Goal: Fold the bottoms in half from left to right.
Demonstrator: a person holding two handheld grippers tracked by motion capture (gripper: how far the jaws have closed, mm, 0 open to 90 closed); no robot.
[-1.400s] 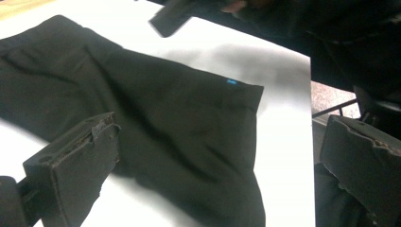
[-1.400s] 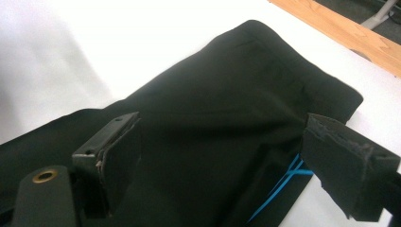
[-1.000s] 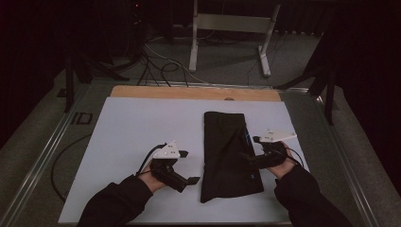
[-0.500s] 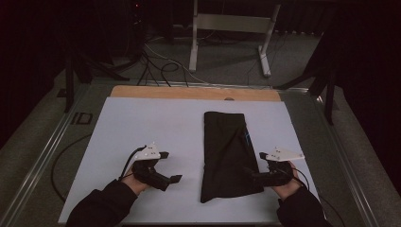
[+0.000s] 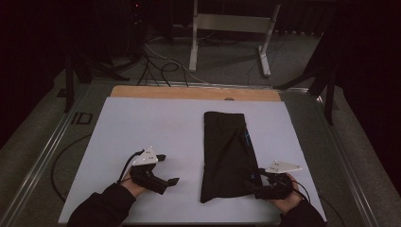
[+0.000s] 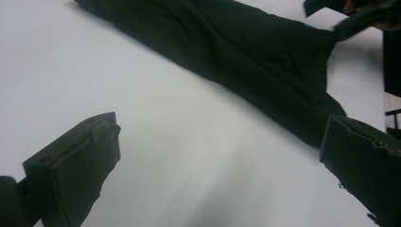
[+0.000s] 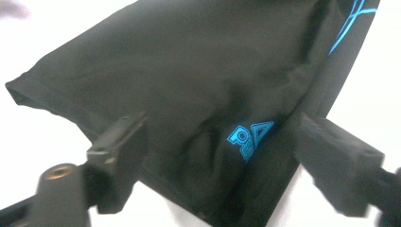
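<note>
Near the tabletop's front edge, the right gripper (image 5: 261, 183) is closing its still-open jaws around the folded black garment (image 5: 227, 151); the left gripper (image 5: 165, 170) is waiting open-jawed beside it. Next likely: pinching that near corner.

White table top (image 5: 142, 123), wooden strip (image 5: 189, 92) along far edge; grey floor (image 5: 227, 61); metal stand (image 5: 231, 28); tangled cables (image 5: 156, 64); dim, dark surroundings.
</note>
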